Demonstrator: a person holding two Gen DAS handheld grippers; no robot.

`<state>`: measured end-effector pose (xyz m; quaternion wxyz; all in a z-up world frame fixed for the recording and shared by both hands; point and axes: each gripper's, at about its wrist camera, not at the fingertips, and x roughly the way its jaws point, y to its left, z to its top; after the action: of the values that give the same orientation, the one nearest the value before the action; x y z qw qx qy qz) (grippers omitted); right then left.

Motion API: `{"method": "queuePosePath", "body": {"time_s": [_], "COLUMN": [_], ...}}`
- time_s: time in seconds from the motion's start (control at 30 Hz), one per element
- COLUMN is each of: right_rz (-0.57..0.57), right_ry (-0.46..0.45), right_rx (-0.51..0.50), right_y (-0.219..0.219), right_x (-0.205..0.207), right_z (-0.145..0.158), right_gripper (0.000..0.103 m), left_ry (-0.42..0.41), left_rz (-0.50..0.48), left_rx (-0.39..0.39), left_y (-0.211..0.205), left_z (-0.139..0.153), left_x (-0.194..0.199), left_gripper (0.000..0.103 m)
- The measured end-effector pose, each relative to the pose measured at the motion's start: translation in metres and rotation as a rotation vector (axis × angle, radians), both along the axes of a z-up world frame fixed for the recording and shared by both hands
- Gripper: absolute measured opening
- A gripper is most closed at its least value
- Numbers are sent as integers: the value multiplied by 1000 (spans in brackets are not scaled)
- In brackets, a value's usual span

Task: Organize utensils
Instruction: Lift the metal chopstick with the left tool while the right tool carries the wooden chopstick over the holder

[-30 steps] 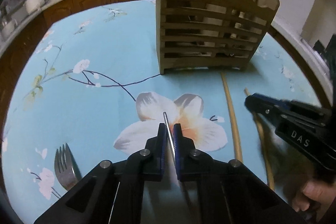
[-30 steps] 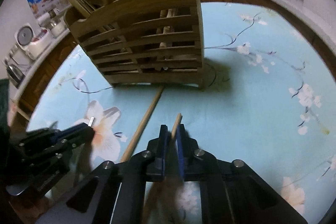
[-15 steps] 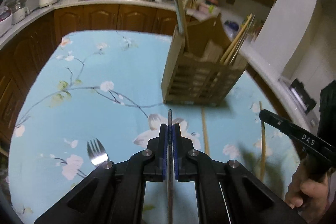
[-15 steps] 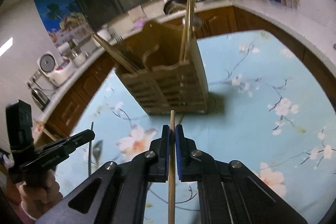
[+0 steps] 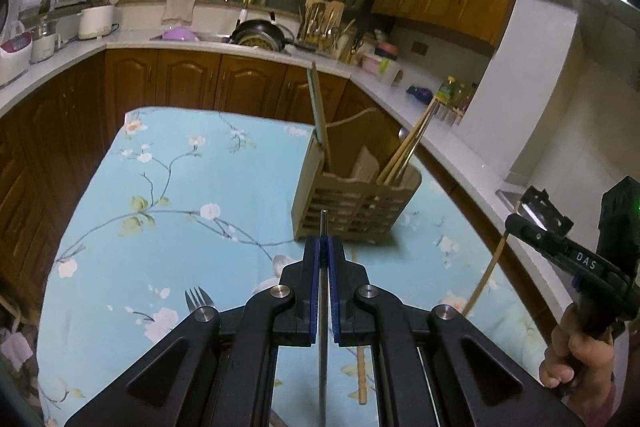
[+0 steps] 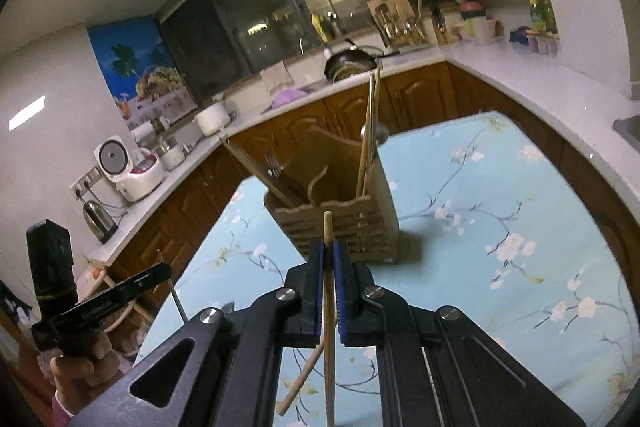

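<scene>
Clenching one thin metal utensil handle (image 5: 323,291), the left gripper (image 5: 323,259) hovers above the surface (image 5: 192,187), right gripper (image 6: 328,267) jaws clenching one wooden chopstick (image 6: 328,307), slatted holder (image 5: 352,203) at 12 o'clock.

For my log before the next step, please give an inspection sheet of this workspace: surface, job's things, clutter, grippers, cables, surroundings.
Surface: table under light-blue floral tablecloth.
Job's things: slatted wooden utensil holder with chopsticks standing inside; silver metal fork and one wooden chopstick lying on the cloth.
Clutter: nothing seen.
Grippers: left gripper shut on thin metal rod; right gripper shut on light wooden chopstick; both held above the table.
Cables: nothing seen on the table.
Surroundings: white kitchen counter, brown wooden cabinets, black pan, white rice cooker.
</scene>
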<state>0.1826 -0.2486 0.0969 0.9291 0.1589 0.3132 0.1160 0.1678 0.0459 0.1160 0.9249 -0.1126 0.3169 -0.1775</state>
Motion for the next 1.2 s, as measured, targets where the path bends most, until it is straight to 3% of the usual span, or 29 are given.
{"method": "queuePosePath", "body": {"time_s": [0.3,1.2], "right_rz": [-20,-53], "right_ry": [-69,-138], "right_rx": [-3,-4], "right_y": [-7,-17], "right_x": [-2,16], "right_z": [24,46], "right_gripper": [5,5], "left_ry": [-58,-110], "left_rz": [17,34], "left_rx": [-9,-29], "left_y": [6,7], "left_z": [17,29], "left_x": [-10,18], "left_gripper": [2,2]}}
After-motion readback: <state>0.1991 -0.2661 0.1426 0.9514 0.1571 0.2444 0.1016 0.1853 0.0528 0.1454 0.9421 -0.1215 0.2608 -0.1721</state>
